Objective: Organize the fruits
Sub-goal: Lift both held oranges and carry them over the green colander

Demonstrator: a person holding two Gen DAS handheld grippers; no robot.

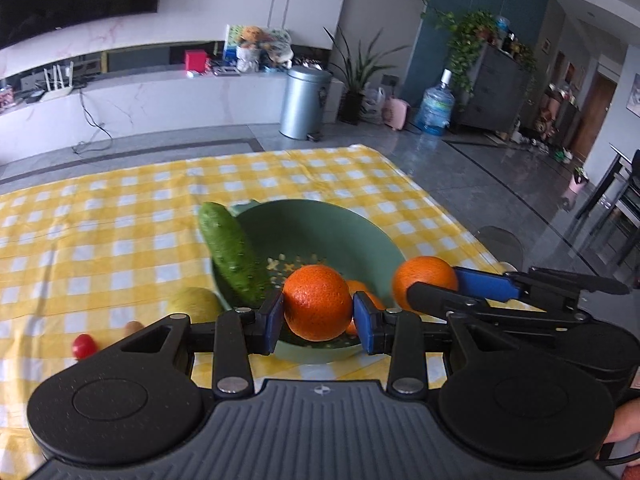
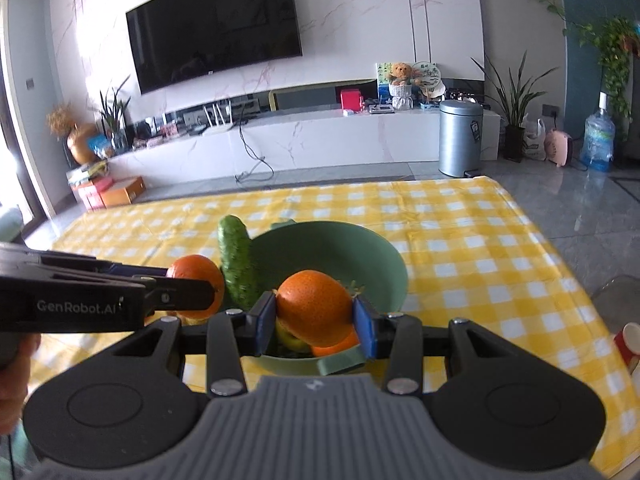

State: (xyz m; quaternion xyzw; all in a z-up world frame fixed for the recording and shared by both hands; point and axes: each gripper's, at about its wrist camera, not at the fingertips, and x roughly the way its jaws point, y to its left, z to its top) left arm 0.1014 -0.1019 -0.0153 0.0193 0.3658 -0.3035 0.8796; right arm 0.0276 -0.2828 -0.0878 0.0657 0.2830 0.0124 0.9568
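Covering the table in front of you is a yellow-and-white checked cloth [image 1: 120, 216], and on it sits the green colander bowl [image 1: 320, 224], its perforated floor showing. Your left gripper [image 1: 318, 314] is clamped on an orange [image 1: 317, 302], blue pads pressed to either side, holding it over the near rim of the bowl. Your right gripper [image 2: 315, 318] is likewise clamped on a second orange [image 2: 314, 307], also over the bowl's near side; from the left wrist view that fruit sits just right of the rim.

A cucumber [image 1: 230, 254] leans upright against the bowl's left wall, its lower end inside. Under the held fruit, another orange piece [image 2: 336, 346] and something yellow-green lie in the bowl.

Left of the bowl on the cloth you have a pale yellow-green fruit [image 1: 194, 304], and further left a small red tomato [image 1: 84, 346].
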